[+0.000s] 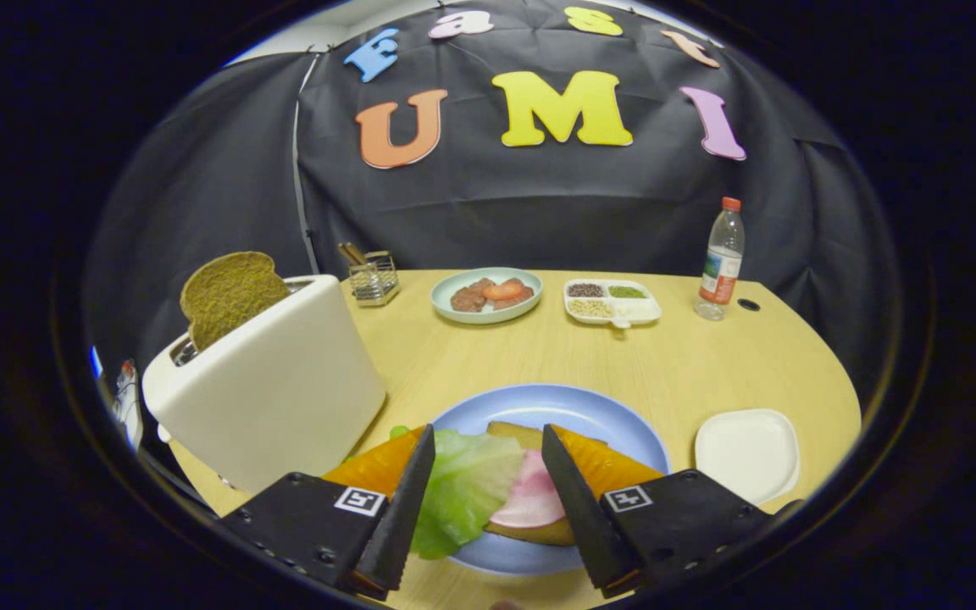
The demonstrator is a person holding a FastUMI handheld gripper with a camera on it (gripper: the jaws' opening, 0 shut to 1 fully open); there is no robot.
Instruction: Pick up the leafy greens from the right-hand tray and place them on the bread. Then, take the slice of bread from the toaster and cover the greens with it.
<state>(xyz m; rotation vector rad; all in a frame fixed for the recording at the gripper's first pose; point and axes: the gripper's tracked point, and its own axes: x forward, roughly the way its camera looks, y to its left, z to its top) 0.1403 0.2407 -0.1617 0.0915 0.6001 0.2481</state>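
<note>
Green lettuce leaf (pixel 464 491) lies limp on the bread (pixel 530 529) between my tool's (pixel 488 474) wide-open, empty fingers. Next, the stiff, light toast (pixel 230 292) in the toaster (pixel 276 390), beyond-left; I'd pinch its top edge.

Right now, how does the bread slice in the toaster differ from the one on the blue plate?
The toaster slice stands upright in the white toaster, bare. The plate slice lies flat on the blue plate, topped with leafy greens and a pink slice. The toaster slice sits well beyond the open hand-held gripper; the plate slice lies between its fingers. Both look browned.
</note>
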